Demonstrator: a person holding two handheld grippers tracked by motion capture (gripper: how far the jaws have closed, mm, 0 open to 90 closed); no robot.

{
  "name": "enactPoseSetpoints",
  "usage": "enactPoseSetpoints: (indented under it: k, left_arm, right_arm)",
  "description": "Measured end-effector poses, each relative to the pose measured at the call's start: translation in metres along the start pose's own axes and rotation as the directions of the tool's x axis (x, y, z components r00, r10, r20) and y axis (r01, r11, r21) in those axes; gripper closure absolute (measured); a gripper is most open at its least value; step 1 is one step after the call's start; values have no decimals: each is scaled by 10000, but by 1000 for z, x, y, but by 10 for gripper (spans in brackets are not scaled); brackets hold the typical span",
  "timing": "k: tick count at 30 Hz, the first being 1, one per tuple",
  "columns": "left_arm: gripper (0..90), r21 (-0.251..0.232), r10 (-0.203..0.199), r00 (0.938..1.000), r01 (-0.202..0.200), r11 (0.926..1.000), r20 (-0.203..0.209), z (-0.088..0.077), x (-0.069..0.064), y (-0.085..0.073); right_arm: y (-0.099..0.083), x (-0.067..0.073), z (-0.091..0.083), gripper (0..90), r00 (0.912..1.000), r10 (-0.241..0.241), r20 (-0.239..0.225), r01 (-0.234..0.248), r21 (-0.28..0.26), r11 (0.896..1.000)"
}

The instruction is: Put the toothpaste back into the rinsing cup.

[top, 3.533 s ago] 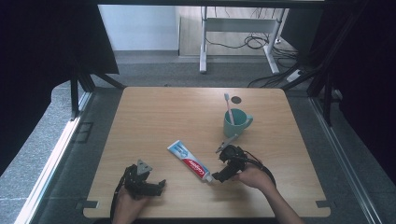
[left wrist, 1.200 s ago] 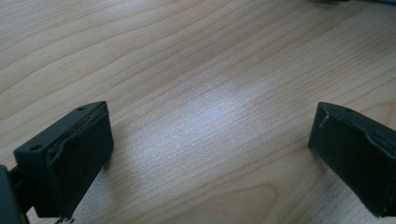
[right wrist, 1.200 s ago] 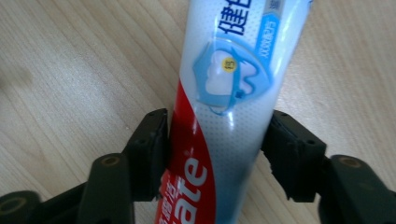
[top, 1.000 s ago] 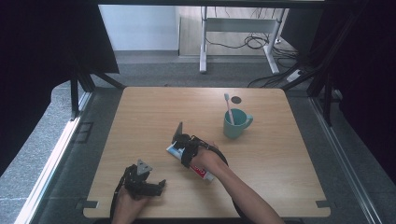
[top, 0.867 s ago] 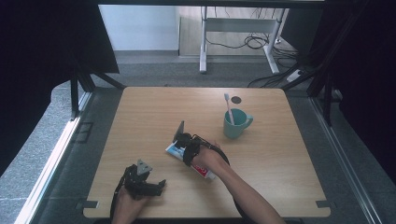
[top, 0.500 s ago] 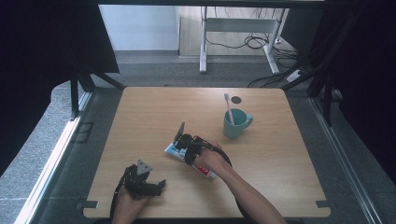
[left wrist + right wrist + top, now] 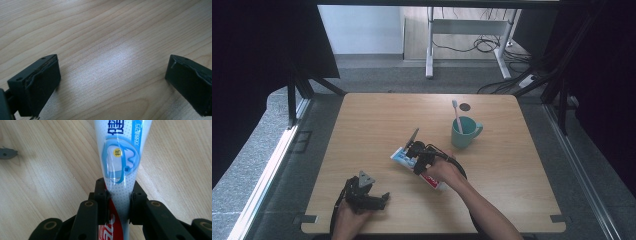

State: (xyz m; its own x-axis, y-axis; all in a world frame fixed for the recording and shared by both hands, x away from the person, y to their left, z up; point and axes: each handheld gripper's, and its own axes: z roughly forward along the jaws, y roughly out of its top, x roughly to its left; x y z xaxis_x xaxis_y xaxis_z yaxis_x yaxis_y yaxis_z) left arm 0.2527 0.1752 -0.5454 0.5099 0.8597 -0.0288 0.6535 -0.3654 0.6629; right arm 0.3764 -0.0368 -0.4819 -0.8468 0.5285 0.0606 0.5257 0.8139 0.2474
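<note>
We see our right gripper (image 7: 117,202) clamped on the toothpaste tube (image 7: 120,157), near the table (image 7: 377,115) middle, blue tooth logo, perhaps Chinese print, red band, our left gripper (image 7: 112,82) wide, nothing between.

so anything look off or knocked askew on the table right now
Nothing stands out. The teal mug stands upright with a pink toothbrush in it, no spill. The white, blue and red toothpaste tube is clamped by the right gripper; the left gripper rests open.

High view looks down on the table (image 7: 377,120) — claw views skim its wood, close.
</note>
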Motion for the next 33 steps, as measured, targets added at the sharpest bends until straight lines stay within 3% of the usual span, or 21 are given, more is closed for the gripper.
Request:
enactPoseSetpoints:
  k: [13, 28, 33]
  left_arm:
    - [0, -14, -6, 10000, 6, 10000, 10, 0, 0, 0]
    - [0, -13, 7, 10000, -7, 10000, -1, 0, 0, 0]
    - [0, -18, 19, 10000, -19, 10000, 12, 0, 0, 0]
  right_arm:
    - [-19, -11, -20, 727, 9996, 174, -233, -202, -1254, 9919]
    - [-35, -17, -33, 727, 9994, 343, 56, -319, -2402, 9702]
    - [-41, -21, -38, 727, 9981, 592, 190, -515, -2819, 9581]
